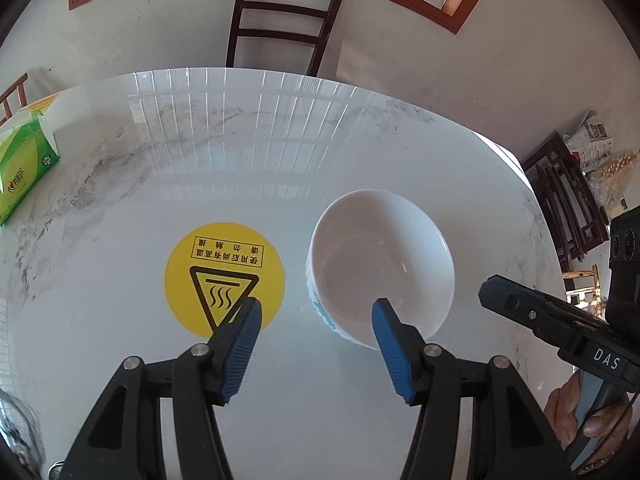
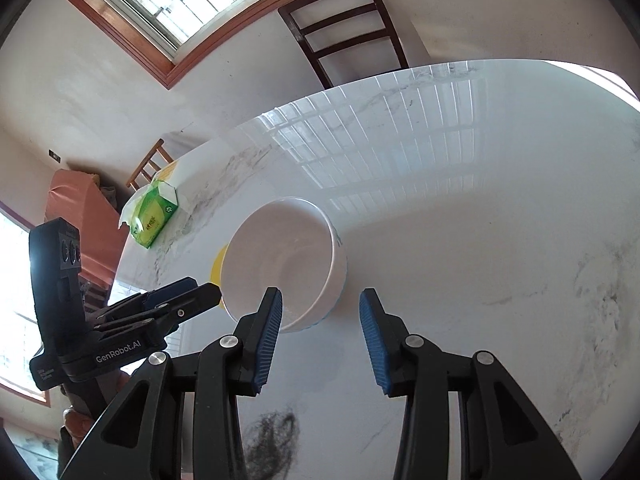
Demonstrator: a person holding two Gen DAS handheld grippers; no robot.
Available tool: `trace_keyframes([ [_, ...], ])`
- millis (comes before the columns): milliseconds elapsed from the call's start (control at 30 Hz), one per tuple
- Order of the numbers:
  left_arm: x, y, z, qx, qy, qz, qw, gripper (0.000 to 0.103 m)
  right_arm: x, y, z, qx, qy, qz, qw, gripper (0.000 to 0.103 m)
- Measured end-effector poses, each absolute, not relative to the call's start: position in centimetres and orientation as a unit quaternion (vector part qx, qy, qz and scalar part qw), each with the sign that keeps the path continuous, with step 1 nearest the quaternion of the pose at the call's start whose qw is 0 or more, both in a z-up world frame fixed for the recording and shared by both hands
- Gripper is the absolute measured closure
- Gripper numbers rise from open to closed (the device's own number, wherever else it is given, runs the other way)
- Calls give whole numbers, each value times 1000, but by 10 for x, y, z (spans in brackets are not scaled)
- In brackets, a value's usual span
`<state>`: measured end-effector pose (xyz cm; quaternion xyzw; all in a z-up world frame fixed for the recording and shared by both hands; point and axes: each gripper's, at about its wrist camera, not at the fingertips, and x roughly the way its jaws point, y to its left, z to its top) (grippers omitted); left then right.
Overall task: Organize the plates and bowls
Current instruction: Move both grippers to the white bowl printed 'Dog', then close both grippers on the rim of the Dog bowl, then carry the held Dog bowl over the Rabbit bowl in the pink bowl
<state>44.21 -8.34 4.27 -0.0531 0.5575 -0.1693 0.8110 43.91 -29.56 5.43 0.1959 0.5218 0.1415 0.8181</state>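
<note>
Left of the left gripper (image 1: 316, 312), at the table's far edge, lies a green tissue pack (image 1: 24, 164). Just ahead of this gripper's left pad sits a yellow hot-surface sticker (image 1: 224, 276) on the white marble table (image 1: 120, 200). The left gripper's jaws stand apart with nothing clamped. Its right pad overlaps the near rim of the white bowl (image 1: 380, 264) in the left wrist view; contact cannot be confirmed.

The bowl stands upright and empty, ahead and right of the left gripper, ahead and left of the right gripper (image 2: 320, 316). Only 1 bowl is visible; no plate is in view.

The right gripper's jaws are also apart and empty. Its left pad overlaps the bowl's near wall in the right wrist view; its right pad is over bare table.

Recommended procedure for the judged step, a rim grasp on the bowl:
1. Use 1 gripper only; keep the other clear.
2. Straddle the near rim, 1 pad inside, 1 outside.
3. Seat the pads well down the wall before closing; glazed ceramic is likely to slip.
4. Lift vertically, without tilting.
</note>
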Motion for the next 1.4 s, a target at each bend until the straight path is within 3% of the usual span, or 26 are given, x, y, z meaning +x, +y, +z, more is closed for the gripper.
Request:
trace_keyframes([
  [733, 455, -121, 20, 35, 576, -125, 807, 45, 471, -277, 22, 149, 565, 121, 803, 66],
  [767, 457, -121, 18, 32, 580, -124, 805, 46, 472, -275, 18, 145, 568, 121, 801, 68],
  [833, 459, -121, 11, 27, 589, -120, 798, 65, 474, -272, 11, 135, 578, 122, 795, 83],
  [867, 461, -120, 7, 23, 597, -121, 793, 81, 474, -272, 9, 139, 578, 122, 795, 83],
  [900, 463, -119, 3, 18, 605, -116, 788, 86, 474, -272, 8, 141, 578, 128, 793, 86],
  [1400, 433, -117, 26, 14, 576, -95, 812, 88, 451, -271, 20, 144, 579, 134, 791, 90],
])
